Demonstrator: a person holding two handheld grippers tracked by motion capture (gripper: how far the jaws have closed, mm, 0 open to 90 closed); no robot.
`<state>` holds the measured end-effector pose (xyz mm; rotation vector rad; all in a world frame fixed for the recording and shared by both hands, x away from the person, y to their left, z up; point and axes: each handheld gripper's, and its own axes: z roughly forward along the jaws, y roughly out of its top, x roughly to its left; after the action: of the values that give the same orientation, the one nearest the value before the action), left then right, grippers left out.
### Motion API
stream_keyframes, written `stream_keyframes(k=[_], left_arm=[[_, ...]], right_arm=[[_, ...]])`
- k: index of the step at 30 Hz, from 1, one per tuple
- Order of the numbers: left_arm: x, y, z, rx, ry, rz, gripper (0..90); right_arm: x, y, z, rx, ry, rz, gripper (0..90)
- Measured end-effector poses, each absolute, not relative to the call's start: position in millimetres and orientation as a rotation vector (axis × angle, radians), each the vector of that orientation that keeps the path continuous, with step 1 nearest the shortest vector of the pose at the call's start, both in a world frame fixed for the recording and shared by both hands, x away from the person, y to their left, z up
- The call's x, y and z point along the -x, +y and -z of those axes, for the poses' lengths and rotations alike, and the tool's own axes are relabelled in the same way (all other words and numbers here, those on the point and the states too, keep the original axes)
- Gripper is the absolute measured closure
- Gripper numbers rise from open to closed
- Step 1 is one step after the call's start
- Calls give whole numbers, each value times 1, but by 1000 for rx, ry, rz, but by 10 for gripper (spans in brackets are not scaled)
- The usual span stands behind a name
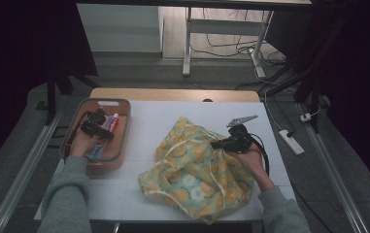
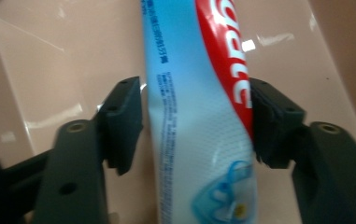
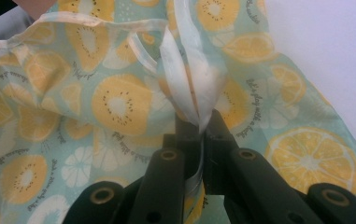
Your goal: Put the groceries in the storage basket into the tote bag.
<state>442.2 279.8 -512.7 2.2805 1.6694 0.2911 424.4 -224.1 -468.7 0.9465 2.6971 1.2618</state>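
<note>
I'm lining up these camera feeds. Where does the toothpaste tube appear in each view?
High view: the toothpaste tube lies in the brown tray at left, beside the left hand-held gripper.
Left gripper view: the tube runs up the centre between the jaws; the right pad touches it, with a sliver of gap at the left pad.
Right gripper view: not in it.
Shared landmark: the tray floor.

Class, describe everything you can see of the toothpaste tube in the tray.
The toothpaste tube is a soft-looking plastic tube, white fading to pale blue, with a red band bearing white lettering, fine print down one side and a blue graphic near its lower end. It lies in the brown tray at the table's left. The left hand-held gripper straddles it: the right pad touches its red edge, the left pad stands just off it.
</note>
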Motion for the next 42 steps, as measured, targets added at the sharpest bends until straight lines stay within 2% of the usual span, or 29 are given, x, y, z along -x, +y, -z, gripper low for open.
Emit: stream_keyframes(k=[5,9,10,17,22,28,37,42], left_arm=[[-442,285,511,-2263,1695,-294,523],[-438,290,504,-2227,1693,-361,707],[-438,292,504,-2218,1699,-356,719],[-438,297,504,-2197,1697,-327,729],[-441,291,509,-2242,1710,-360,660],[-443,285,513,-2286,1735,-420,635],[-442,288,510,-2286,1742,-483,728],[-440,297,508,-2245,1745,-446,748]], right_arm=[[-424,-225,468,-944,2694,-1262,865],[-424,-225,468,-944,2694,-1261,865],[-424,-225,468,-945,2694,-1261,865],[-424,-225,468,-945,2694,-1257,864],[-424,-225,469,-945,2696,-1258,860],[-423,-225,468,-938,2695,-1264,859],[-423,-225,468,-936,2695,-1262,858],[-423,-226,468,-939,2690,-1266,856]])
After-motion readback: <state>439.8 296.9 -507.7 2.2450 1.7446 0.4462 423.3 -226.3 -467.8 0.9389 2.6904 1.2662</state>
